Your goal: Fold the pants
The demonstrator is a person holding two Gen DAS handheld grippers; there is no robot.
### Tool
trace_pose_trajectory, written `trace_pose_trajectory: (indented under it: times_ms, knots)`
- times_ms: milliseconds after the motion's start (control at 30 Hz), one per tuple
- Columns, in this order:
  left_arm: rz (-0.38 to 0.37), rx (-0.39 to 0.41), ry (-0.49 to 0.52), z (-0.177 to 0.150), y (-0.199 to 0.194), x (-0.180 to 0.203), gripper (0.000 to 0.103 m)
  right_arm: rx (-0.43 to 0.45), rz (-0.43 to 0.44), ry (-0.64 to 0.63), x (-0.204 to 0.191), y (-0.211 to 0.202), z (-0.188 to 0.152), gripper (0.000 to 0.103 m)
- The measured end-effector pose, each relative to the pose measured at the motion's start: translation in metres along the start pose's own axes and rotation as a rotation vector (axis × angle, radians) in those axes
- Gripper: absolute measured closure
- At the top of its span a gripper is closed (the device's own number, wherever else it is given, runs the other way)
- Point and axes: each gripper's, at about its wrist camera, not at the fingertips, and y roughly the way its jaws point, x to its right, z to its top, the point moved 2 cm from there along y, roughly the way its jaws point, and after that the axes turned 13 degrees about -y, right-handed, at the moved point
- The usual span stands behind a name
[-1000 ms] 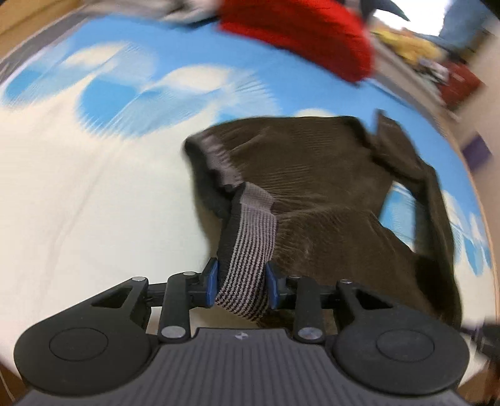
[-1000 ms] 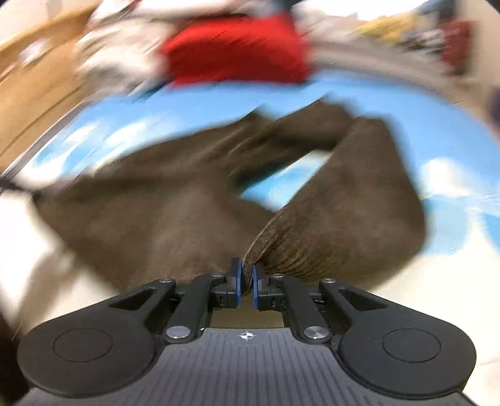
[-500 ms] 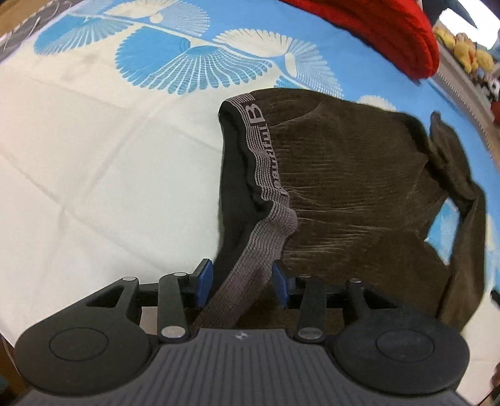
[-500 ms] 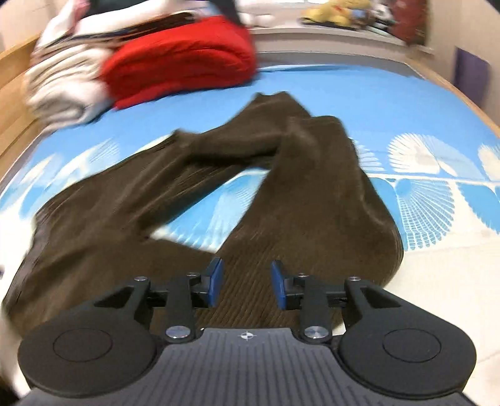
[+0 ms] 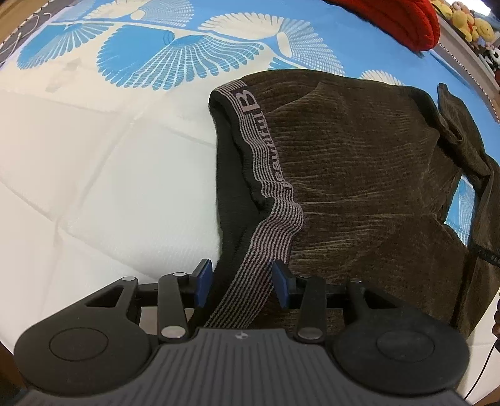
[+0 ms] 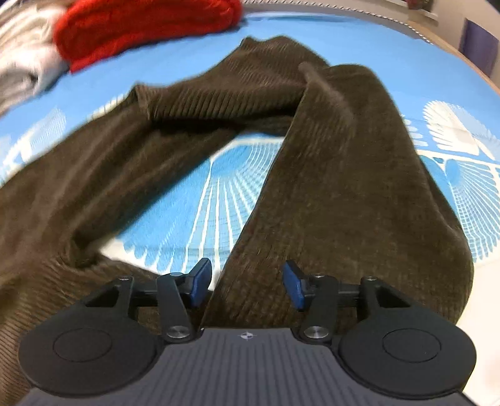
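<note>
Dark brown ribbed pants [image 5: 359, 168] lie on the bed, with a grey striped waistband [image 5: 265, 175] at their left end. My left gripper [image 5: 240, 281] is open, its blue pads on either side of the waistband's near end, which lies slack between them. In the right wrist view the two legs [image 6: 343, 187] spread apart in a V, with one leg folded back at the far end. My right gripper [image 6: 247, 284] is open over the near end of the right leg.
The bed has a blue and white fan-pattern cover [image 5: 175, 62]. A red knitted blanket [image 6: 140, 28] and pale folded laundry [image 6: 22, 68] lie at the far end. Stuffed toys [image 5: 468, 22] sit on a ledge beyond the bed.
Both grippers were shut on the pants a second ago, the left on the waistband and the right on a leg end. Both have opened and the pants now lie flat on the bed.
</note>
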Motion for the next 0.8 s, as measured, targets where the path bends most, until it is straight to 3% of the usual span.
trace_pose_trajectory:
  times_ms: [67,100,133,233,333,467,533,600,667,733,800]
  knots:
    - [-0.002,0.006,-0.007,0.000,-0.001,-0.002,0.056,-0.010,-0.022,-0.051,-0.003,0.002,-0.003,0.069]
    - [0.000,0.005,-0.011,-0.001,-0.001,-0.003,0.056,-0.013,-0.004,-0.045,0.000,-0.002,-0.004,0.088]
    - [0.002,0.001,-0.016,-0.002,-0.001,-0.005,0.056,-0.008,0.000,-0.010,0.008,-0.010,-0.004,0.090]
    - [-0.001,0.008,-0.001,-0.005,-0.005,-0.007,0.056,0.057,-0.012,0.079,0.043,-0.047,-0.012,0.091]
    - [-0.009,0.017,0.012,-0.009,-0.010,-0.009,0.056,0.065,-0.026,0.110,0.087,-0.083,-0.045,0.091]
    - [-0.019,0.013,0.025,-0.017,-0.014,-0.009,0.056,-0.056,0.036,0.133,0.139,-0.105,-0.120,0.092]
    - [-0.020,0.017,0.040,-0.020,-0.015,-0.005,0.056,-0.163,0.112,0.100,0.147,-0.106,-0.164,0.092]
    - [-0.028,0.016,0.054,-0.022,-0.016,0.000,0.056,-0.217,0.177,0.018,0.141,-0.111,-0.193,0.091]
    - [-0.030,0.016,0.059,-0.022,-0.015,0.005,0.056,-0.174,0.228,-0.030,0.138,-0.126,-0.202,0.088]
    - [-0.033,0.023,0.057,-0.022,-0.016,0.009,0.056,-0.069,0.235,-0.026,0.143,-0.148,-0.197,0.081]
    - [-0.036,0.024,0.057,-0.021,-0.014,0.012,0.056,0.074,0.208,0.006,0.153,-0.170,-0.184,0.081]
